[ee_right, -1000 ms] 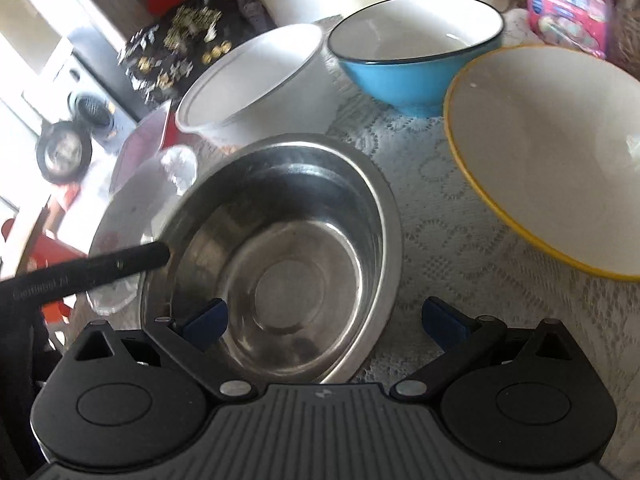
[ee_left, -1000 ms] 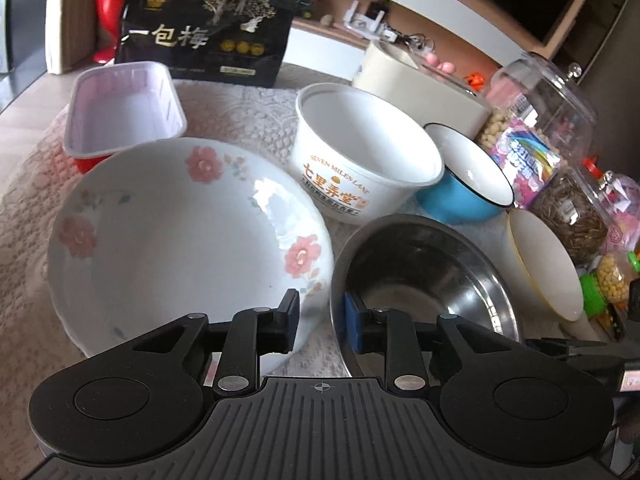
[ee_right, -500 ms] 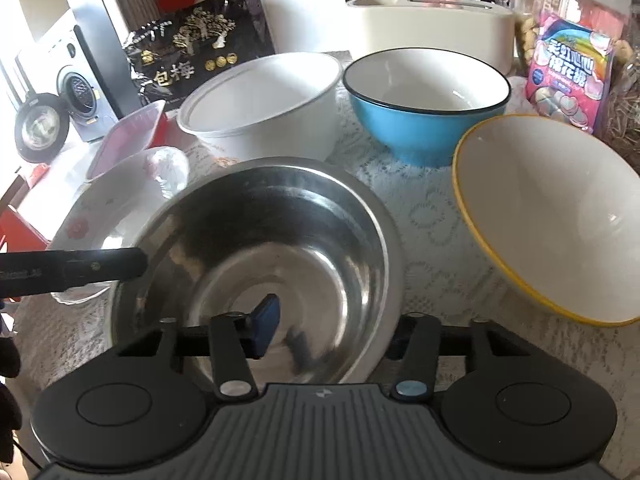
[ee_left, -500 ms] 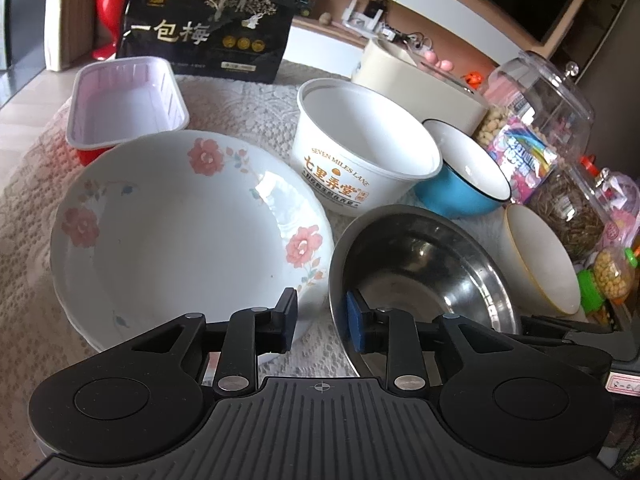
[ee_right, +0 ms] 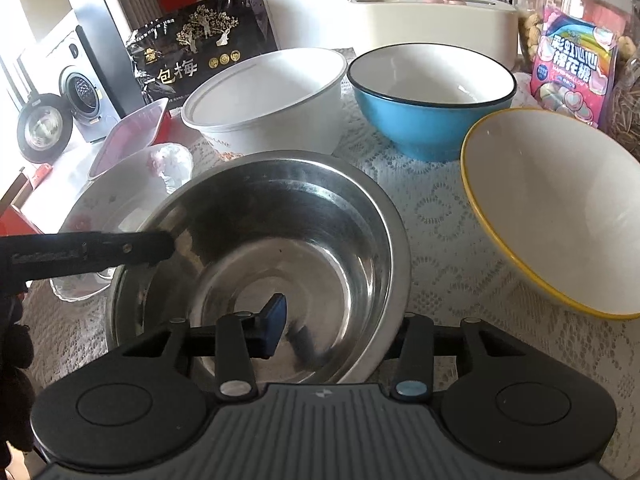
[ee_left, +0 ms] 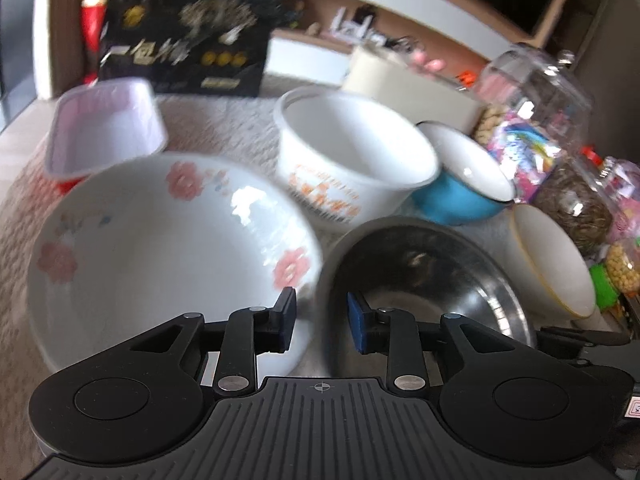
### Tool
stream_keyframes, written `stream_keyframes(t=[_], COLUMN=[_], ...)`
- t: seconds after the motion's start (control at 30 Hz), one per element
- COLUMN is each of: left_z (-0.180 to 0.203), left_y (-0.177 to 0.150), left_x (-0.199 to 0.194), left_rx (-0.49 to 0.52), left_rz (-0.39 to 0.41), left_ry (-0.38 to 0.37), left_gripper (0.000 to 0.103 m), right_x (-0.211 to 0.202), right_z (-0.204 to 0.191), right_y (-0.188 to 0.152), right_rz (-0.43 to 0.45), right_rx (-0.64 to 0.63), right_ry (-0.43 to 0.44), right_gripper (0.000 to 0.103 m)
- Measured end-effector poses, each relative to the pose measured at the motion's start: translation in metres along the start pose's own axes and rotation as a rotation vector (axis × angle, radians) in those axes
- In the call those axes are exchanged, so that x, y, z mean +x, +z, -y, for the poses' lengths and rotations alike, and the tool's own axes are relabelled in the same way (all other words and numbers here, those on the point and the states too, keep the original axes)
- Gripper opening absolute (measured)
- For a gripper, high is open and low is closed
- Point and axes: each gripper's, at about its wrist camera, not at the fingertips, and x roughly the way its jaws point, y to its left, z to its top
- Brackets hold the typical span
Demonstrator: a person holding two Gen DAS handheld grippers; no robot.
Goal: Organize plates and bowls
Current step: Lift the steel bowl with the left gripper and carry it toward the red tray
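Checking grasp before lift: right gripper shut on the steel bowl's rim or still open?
Shut on it. The right gripper straddles the steel bowl rim: one finger inside the basin, the other outside the wall, jaws just closed in.

Each gripper had a black body: a ribbed grey-black centre plate marked with a small crosshair emblem, flanked by two rounded lobes with a raised disc on each. Two black link arms ran forward from silver pivot pins to fingers faced with blue pads. On the left gripper (ee_left: 322, 317) both pins near the plate were silver; on the right gripper (ee_right: 340, 328) the right-hand pin was blue. In the right wrist view a finger (ee_right: 100, 254) of the left gripper showed as a black bar with a small screw and faint lettering, and a dark glove (ee_right: 14, 380) covered the hand at the left edge.
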Motion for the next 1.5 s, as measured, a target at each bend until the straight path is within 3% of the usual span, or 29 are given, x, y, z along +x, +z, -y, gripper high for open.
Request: stream_keyframes(t=[0.1, 0.2, 0.27, 0.4, 0.53, 0.67, 0.8, 0.9, 0.93, 1.1, 1.2, 1.23, 1.33, 1.4, 1.5], left_z=[0.002, -0.009, -0.015, -0.027, -0.05, -0.082, -0.106, -0.115, -0.118, -0.115, -0.11, -0.111, -0.12, -0.126, -0.131], left_y=[-0.003, -0.007, -0.005, 0.007, 0.015, 0.014, 0.01, 0.009, 0.008, 0.008, 0.01, 0.012, 0.014, 0.014, 0.011], left_x=[-0.006, -0.014, -0.025, -0.054, -0.069, -0.066, -0.059, -0.052, -0.052, -0.049, -0.045, -0.042, -0.04, -0.037, -0.03], left_rx=[0.003, -0.063, -0.097, -0.12, -0.146, -0.219, -0.226, -0.224, -0.218, -0.158, -0.095, -0.089, -0.123, -0.152, -0.185], left_rz=[0.009, 0.021, 0.051, 0.14, 0.177, 0.173, 0.149, 0.129, 0.131, 0.147, 0.145, 0.142, 0.121, 0.097, 0.053], left_ry=[-0.012, -0.058, -0.09, -0.084, -0.009, 0.103, 0.21, 0.251, 0.259, 0.308, 0.37, 0.385, 0.367, 0.341, 0.311], left_gripper=[0.031, 0.03, 0.03, 0.03, 0.031, 0.031, 0.03, 0.026, 0.02, 0.018, 0.027, 0.034, 0.04, 0.041, 0.038], right_x=[-0.006, -0.017, -0.026, -0.044, -0.039, -0.009, 0.02, 0.04, 0.045, 0.049, 0.047, 0.045, 0.036, 0.032, 0.038], right_z=[-0.007, -0.016, -0.021, -0.038, -0.063, -0.094, -0.127, -0.14, -0.143, -0.144, -0.136, -0.133, -0.128, -0.125, -0.117], right_y=[-0.002, -0.003, -0.002, 0.011, 0.033, 0.046, 0.051, 0.053, 0.053, 0.053, 0.053, 0.053, 0.056, 0.057, 0.061], right_rz=[0.015, 0.049, 0.077, 0.136, 0.144, 0.1, 0.073, 0.046, 0.044, 0.056, 0.056, 0.062, 0.106, 0.132, 0.103], right_rx=[-0.032, -0.074, -0.085, -0.116, -0.148, -0.182, -0.231, -0.257, -0.266, -0.302, -0.299, -0.297, -0.286, -0.274, -0.236], right_ry=[-0.019, -0.05, -0.061, -0.045, 0.011, 0.074, 0.111, 0.121, 0.117, 0.102, 0.119, 0.126, 0.109, 0.09, 0.09], right_gripper=[0.043, 0.043, 0.043, 0.044, 0.048, 0.048, 0.048, 0.047, 0.047, 0.047, 0.046, 0.046, 0.049, 0.058, 0.059])
